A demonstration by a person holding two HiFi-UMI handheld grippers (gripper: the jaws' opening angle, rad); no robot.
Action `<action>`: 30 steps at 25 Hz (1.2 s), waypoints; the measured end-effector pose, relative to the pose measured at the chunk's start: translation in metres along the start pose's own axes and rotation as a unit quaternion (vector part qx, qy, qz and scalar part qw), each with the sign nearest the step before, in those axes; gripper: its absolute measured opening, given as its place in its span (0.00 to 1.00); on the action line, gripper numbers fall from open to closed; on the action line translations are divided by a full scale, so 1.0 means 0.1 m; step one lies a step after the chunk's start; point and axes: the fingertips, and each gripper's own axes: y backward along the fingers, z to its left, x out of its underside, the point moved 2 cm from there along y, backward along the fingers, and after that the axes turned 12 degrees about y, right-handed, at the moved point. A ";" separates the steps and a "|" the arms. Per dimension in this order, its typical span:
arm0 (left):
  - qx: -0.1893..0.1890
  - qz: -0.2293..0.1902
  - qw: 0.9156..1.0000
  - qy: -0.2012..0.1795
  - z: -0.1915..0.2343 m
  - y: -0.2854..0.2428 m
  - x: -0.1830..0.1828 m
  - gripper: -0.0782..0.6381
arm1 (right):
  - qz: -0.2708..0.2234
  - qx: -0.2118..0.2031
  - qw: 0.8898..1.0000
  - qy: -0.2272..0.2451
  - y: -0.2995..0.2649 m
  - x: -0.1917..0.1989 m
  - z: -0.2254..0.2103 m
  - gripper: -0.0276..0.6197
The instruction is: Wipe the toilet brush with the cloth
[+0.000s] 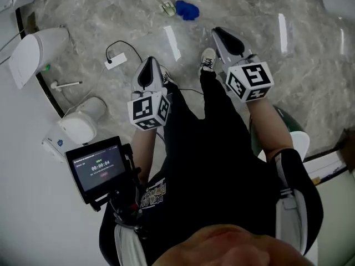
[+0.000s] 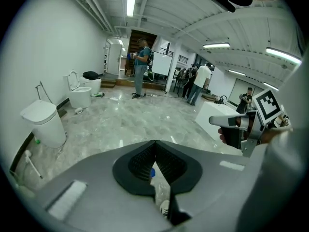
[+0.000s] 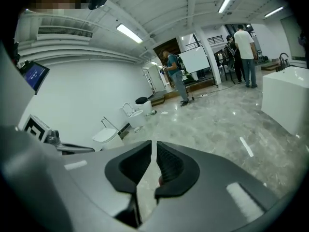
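Note:
A blue cloth (image 1: 187, 10) lies crumpled on the marble floor ahead of my feet. The white toilet brush (image 1: 66, 85) lies by the left wall beside the toilet (image 1: 33, 54); in the left gripper view the brush (image 2: 31, 164) rests below the toilet (image 2: 43, 122). My left gripper (image 1: 148, 65) hangs in the air above the floor, jaws shut and empty (image 2: 154, 144). A speck of the blue cloth (image 2: 152, 173) shows behind its jaws. My right gripper (image 1: 222, 35) is held further forward, its jaws (image 3: 154, 146) a narrow slit apart with nothing between them. Neither gripper touches the cloth or the brush.
A white charger with a black cable (image 1: 115, 61) lies on the floor left of my left gripper. A round white bin (image 1: 83, 121) stands by the wall. A phone showing a timer (image 1: 100, 168) is mounted at my chest. People (image 2: 141, 66) stand far across the room.

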 end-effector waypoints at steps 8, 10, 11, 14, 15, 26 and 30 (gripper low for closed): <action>-0.009 -0.044 0.999 0.019 0.20 -0.04 -0.34 0.12 | 0.040 0.002 0.999 -0.001 -0.06 0.19 0.06 0.14; -0.010 -0.052 0.998 0.027 0.28 -0.06 -0.33 0.12 | 0.048 0.002 0.999 0.002 -0.12 0.29 0.11 0.15; -0.011 -0.055 0.998 0.029 0.32 -0.13 -0.30 0.12 | 0.053 0.002 0.999 0.001 -0.19 0.37 0.08 0.16; -0.021 -0.049 0.998 0.034 0.49 -0.48 -0.10 0.12 | 0.072 0.004 0.997 -0.011 -0.52 0.78 -0.07 0.16; -0.023 -0.042 0.998 0.037 0.56 -0.59 0.01 0.12 | 0.078 0.007 0.997 -0.016 -0.62 0.92 -0.11 0.16; 0.003 0.008 1.000 0.014 1.46 -1.58 0.86 0.26 | 0.135 0.055 0.988 -0.041 -1.70 2.34 -0.12 0.20; 0.007 0.022 0.999 0.030 1.75 -1.92 1.33 0.31 | 0.165 0.038 0.986 -0.010 -2.16 2.92 0.00 0.22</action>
